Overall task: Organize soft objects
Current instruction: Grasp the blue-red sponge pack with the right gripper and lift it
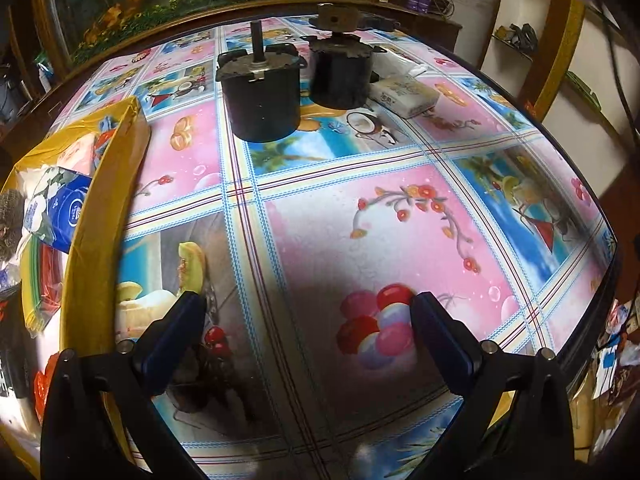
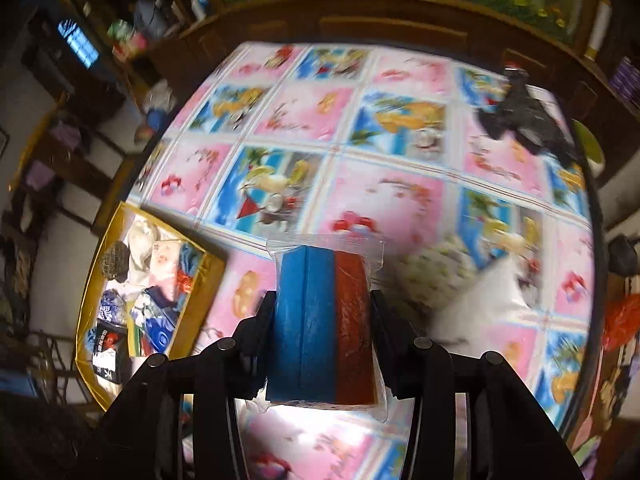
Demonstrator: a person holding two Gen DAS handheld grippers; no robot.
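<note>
The left hand-held gripper [image 1: 308,312] has two dark navy-blue fingers [image 1: 172,340] with rounded tips, each set in a matte black, angular bracket. A round silver screw head sits on each bracket beside the finger, with black round pivots further out. The right hand-held gripper [image 2: 324,320] is black throughout, built of ribbed, slotted arms with dark round bolt heads on top.
</note>
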